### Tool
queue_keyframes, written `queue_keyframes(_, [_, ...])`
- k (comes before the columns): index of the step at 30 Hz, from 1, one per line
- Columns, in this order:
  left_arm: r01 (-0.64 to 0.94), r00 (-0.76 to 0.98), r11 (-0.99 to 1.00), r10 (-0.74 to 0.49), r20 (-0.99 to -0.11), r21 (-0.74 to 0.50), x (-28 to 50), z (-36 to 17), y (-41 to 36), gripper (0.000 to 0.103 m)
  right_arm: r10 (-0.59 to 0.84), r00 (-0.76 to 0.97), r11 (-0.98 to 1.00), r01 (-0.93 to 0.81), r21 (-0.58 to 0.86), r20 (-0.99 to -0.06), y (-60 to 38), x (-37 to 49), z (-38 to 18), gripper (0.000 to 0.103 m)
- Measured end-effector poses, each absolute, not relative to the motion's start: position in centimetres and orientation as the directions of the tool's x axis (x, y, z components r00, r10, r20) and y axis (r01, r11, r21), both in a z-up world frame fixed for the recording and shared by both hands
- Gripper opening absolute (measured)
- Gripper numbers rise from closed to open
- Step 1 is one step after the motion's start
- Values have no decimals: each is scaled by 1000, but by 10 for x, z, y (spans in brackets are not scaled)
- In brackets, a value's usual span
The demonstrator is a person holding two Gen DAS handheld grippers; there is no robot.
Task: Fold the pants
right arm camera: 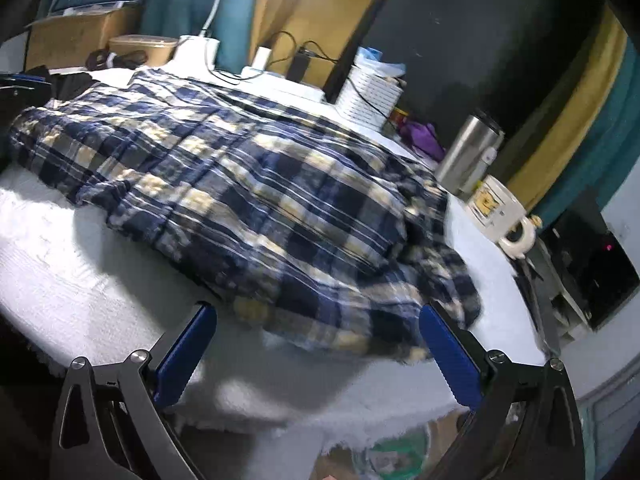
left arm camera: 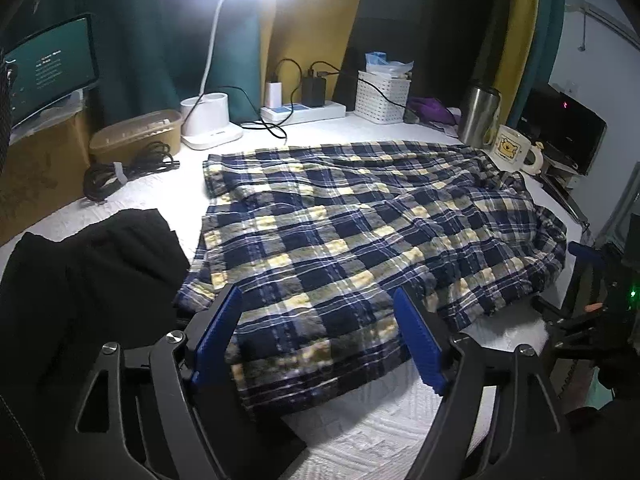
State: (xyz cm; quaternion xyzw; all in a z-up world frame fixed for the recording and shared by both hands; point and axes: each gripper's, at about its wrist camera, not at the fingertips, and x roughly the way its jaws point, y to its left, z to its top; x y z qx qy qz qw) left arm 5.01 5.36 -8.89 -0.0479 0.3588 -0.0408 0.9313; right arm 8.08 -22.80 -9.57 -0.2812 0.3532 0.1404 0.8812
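Note:
Navy, yellow and white plaid pants [left arm camera: 360, 224] lie spread and rumpled across the white textured table cover [left arm camera: 360, 432]. My left gripper [left arm camera: 318, 296] hovers over their near left part. Its blue pads [left arm camera: 218, 332] stand apart on either side of the cloth without pressing it. In the right wrist view the same pants [right arm camera: 248, 184] are blurred. My right gripper [right arm camera: 318, 312] is wide open at their crumpled near right edge, and nothing is pinched between its fingers [right arm camera: 448, 352]. A blue fingertip of the right gripper [left arm camera: 582, 249] shows at the right edge of the left wrist view.
A black garment [left arm camera: 92, 264] lies left of the pants. Along the back stand a cream mug [left arm camera: 512, 152], a steel tumbler [left arm camera: 478, 116], a white basket [left arm camera: 382, 96], a power strip [left arm camera: 304, 110], a lamp base [left arm camera: 208, 124], a brown tub [left arm camera: 136, 132] and coiled cables [left arm camera: 128, 168]. The table edge [right arm camera: 360, 428] is close in front.

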Motion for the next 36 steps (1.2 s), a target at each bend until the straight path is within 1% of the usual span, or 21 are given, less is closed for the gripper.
queue_keyframes(5, [52,732,991,-120,-671,-121,57,-90,47,78,59,731,785,-454,-421,-679,-221,87,-96,102])
queue_keyframes(10, [86,714,990,-139,-686,-111,66,-92,31,80,107,730,839,-431,-333,-675,-230,102,-80,102])
queue_keyframes(12, [111,714,989,-145,-685,-93,68,-91,21,80,142,722,860,-428,-276,-677,-237,110,-70,102])
queue_keyframes(14, [133,715,986,-164,-679,-98,72,-89,11,83,168,704,871,-434,-231,-690,-241,119,-63,102])
queue_keyframes(17, [190,708,976,-208,-675,-102,76,-90,-9,89,190,692,875,-441,-200,-696,-242,133,-57,102])
queue_keyframes(19, [218,705,972,-218,-675,-86,79,-91,-20,90,197,686,879,-440,-184,-701,-244,145,-54,102])
queue_keyframes(22, [253,682,961,-258,-684,-110,83,-93,-32,90,221,673,882,-447,-150,-706,-245,162,-49,102])
queue_keyframes(24, [257,688,961,-259,-678,-105,82,-90,-37,92,225,669,882,-448,-143,-709,-245,170,-48,102])
queue_keyframes(26, [257,694,964,-231,-682,-65,81,-87,-41,95,235,659,883,-452,-127,-715,-246,177,-49,102])
queue_keyframes(30, [270,701,963,-208,-682,-16,72,-82,-42,97,254,638,884,-457,-92,-727,-246,187,-54,102])
queue_keyframes(32, [258,706,965,-148,-693,57,71,-88,-41,97,263,637,885,-458,-81,-725,-248,190,-55,102])
queue_keyframes(34, [212,683,969,-57,-728,123,76,-100,-35,97,276,626,888,-457,-56,-729,-251,193,-57,102])
queue_keyframes(36, [182,668,967,12,-744,178,79,-109,-29,97,283,618,891,-452,-37,-734,-254,195,-58,102])
